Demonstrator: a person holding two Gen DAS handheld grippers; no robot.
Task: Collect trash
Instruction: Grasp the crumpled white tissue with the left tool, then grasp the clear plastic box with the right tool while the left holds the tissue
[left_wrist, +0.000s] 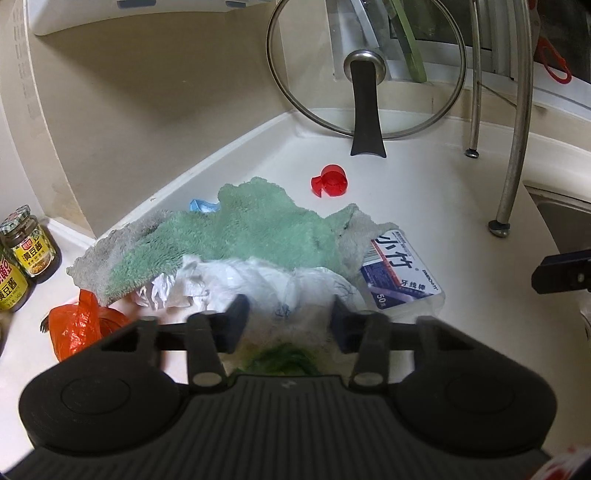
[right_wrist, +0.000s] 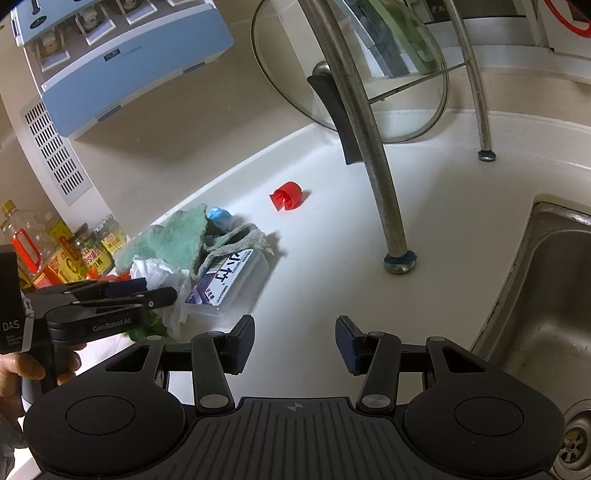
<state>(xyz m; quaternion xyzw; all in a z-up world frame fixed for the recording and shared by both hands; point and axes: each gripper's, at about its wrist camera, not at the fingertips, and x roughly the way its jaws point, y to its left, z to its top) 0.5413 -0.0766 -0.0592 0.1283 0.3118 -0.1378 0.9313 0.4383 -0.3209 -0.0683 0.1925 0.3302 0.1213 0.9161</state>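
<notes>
Far left of the left gripper (left_wrist: 290, 319) stood sauce jars (left_wrist: 31, 243), and just left of its left finger lay a crumpled orange bag (left_wrist: 74, 325). A crumpled white plastic bag (left_wrist: 266, 280) sat between its two fingers; they were blurred, and I could not tell whether the pads pressed the bag or only flanked it. Something green (left_wrist: 284, 358) showed under the bag, close to the gripper's body. Ahead of the fingers a green cloth (left_wrist: 236, 229) was heaped, with a blue scrap (left_wrist: 201, 205) at its far edge and a red cap (left_wrist: 330, 180) lying alone farther ahead. Just right of the right finger lay a clear box of floss picks (left_wrist: 402, 273), partly under the cloth. A glass lid (left_wrist: 365, 66) leaned at the back of the counter (left_wrist: 424, 192). Only the right wrist view showed the left gripper from the side, held by a hand (right_wrist: 22, 369), its tips in the white bag. That view also showed the right gripper (right_wrist: 295, 341) released, its fingers apart over bare counter with nothing between them, and a steel sink (right_wrist: 554, 295) to its right, of which the left view caught only a corner.
</notes>
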